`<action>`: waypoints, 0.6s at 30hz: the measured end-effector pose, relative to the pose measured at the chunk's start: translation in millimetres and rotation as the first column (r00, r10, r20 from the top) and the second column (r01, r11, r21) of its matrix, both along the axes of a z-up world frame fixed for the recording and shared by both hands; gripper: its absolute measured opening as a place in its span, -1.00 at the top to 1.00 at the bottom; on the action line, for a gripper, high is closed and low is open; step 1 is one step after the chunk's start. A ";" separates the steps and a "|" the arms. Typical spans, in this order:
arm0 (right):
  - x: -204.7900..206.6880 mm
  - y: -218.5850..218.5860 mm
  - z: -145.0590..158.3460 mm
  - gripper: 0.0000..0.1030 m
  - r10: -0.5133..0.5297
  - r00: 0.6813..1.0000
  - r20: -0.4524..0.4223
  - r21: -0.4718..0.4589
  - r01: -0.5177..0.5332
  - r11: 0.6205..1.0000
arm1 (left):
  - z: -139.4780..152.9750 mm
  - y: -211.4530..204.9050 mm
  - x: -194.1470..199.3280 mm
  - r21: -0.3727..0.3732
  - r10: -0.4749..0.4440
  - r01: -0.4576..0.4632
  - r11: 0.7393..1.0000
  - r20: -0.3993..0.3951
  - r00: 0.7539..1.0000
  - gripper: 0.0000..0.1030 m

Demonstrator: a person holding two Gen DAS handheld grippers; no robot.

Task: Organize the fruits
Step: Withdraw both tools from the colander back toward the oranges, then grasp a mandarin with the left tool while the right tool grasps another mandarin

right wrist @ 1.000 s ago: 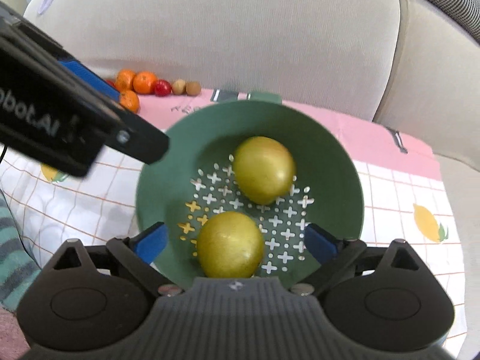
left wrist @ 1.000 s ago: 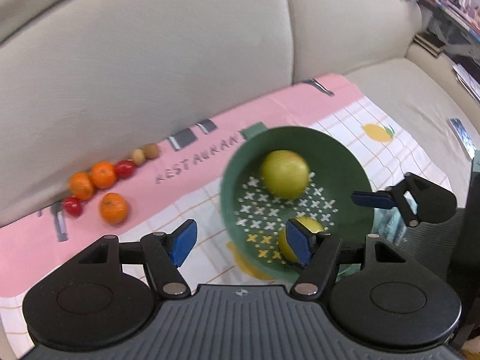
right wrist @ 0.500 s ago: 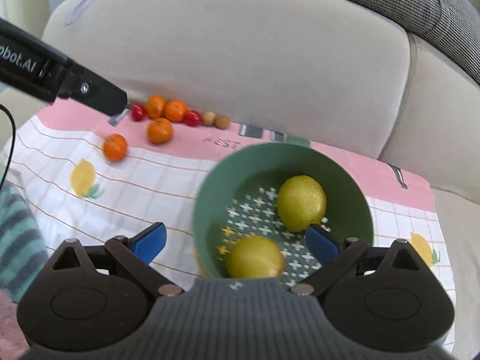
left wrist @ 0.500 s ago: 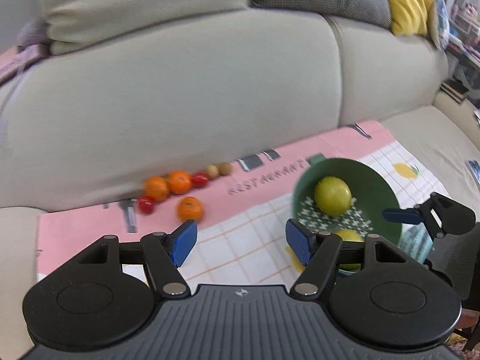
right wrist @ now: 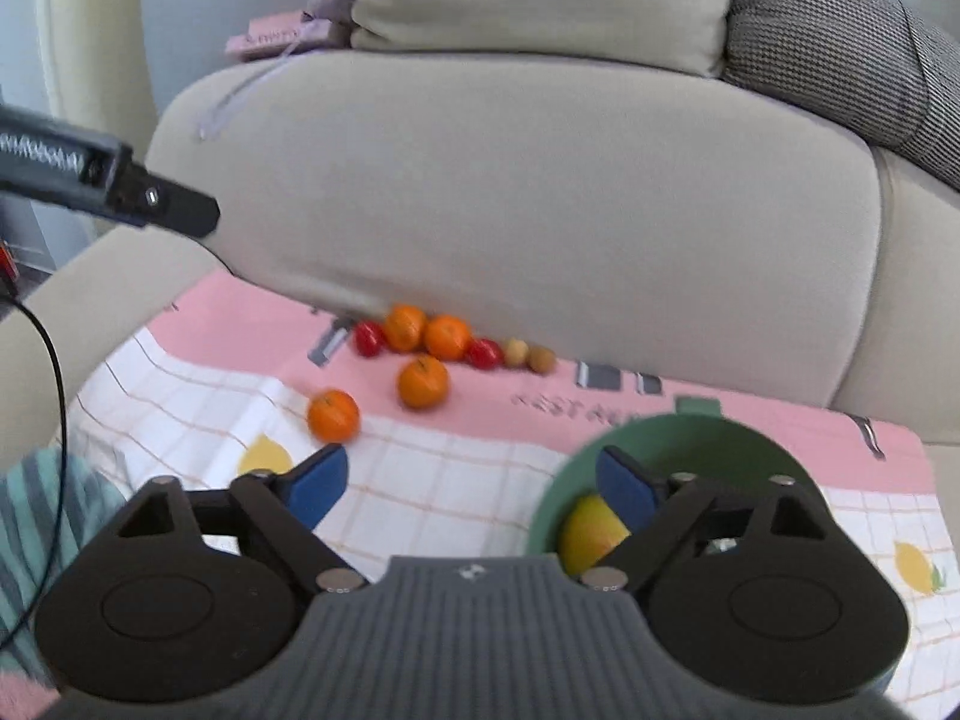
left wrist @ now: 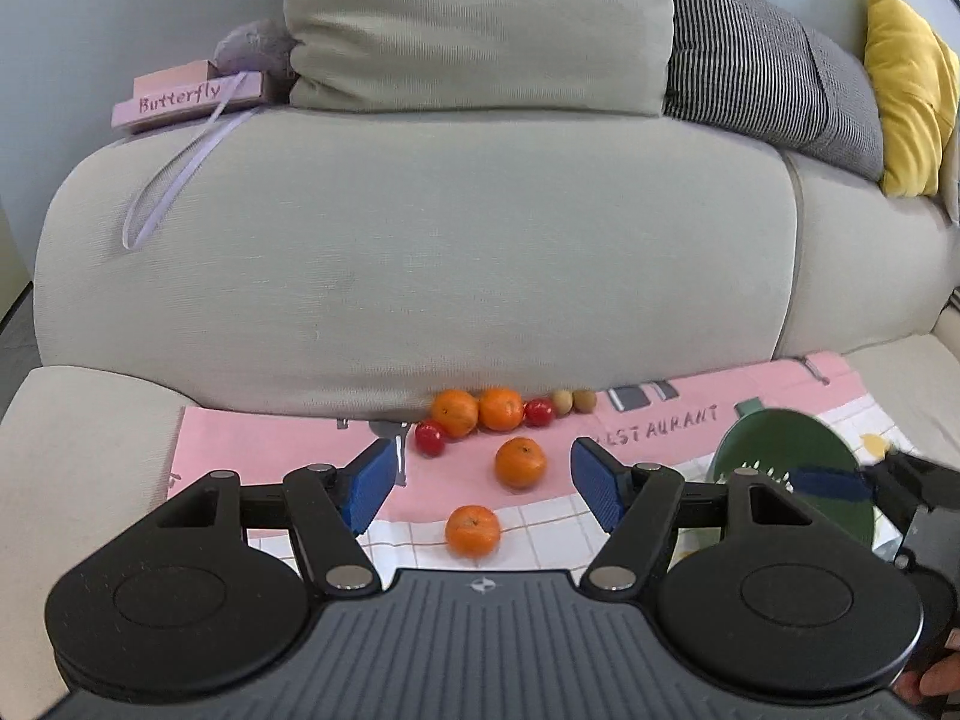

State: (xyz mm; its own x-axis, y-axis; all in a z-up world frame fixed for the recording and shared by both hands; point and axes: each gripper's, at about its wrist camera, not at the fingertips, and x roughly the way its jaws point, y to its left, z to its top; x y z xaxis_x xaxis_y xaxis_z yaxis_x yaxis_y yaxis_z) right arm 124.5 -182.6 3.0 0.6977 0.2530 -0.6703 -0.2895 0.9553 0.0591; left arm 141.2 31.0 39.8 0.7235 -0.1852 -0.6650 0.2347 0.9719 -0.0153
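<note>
Left gripper (left wrist: 483, 483): I held it with the jaws spread wide and nothing between them, aimed at the loose fruit.
Right gripper (right wrist: 471, 483): I kept its jaws spread too, empty, hanging over the near edge of the green bowl (right wrist: 708, 429).
Nearest orange (left wrist: 473, 531): it sat on the checked part of the cloth (left wrist: 270, 438), just ahead of the left gripper and framed between its blue pads (left wrist: 372, 480).
Second orange (left wrist: 520, 463): it lay further back on the pink band, apart from the first.
Back row: two oranges (left wrist: 480, 411), two red fruits (left wrist: 429, 438) and two small brown fruits (left wrist: 573, 401) were lined up against the sofa cushion (left wrist: 420, 264).
Bowl contents: one yellow-green fruit (right wrist: 591, 534) showed, partly hidden behind the right gripper's finger.
Risk, roll-away: I judged that a one-sided pad contact would push the round orange across the cloth.
Risk, soft base: the cloth lay on a sofa seat, so pressing down could dip the surface and set fruit rolling.
Risk, collision: both grippers were close to the bowl; a careless swing could tip it.
</note>
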 end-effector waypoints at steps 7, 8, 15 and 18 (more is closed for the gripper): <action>21.2 24.6 -12.2 -0.27 0.066 0.998 0.010 -0.021 -0.066 0.998 | -33.7 -6.3 19.2 -0.005 -0.019 0.019 1.000 -0.079 0.997 -0.44; 25.5 27.0 -15.1 -0.27 0.072 0.997 0.010 -0.027 -0.072 0.997 | -38.1 -7.4 23.0 -0.009 -0.020 0.019 1.000 -0.090 0.996 -0.44; 63.2 38.5 -38.3 -0.12 0.123 0.992 -0.008 -0.061 -0.124 0.990 | -72.0 -10.8 62.1 -0.007 0.010 -0.012 1.000 -0.200 0.980 -0.41; 82.7 43.3 -52.2 -0.04 0.139 0.990 -0.032 -0.063 -0.141 0.988 | -85.2 -9.7 77.6 -0.013 0.018 -0.022 1.000 -0.242 0.970 -0.35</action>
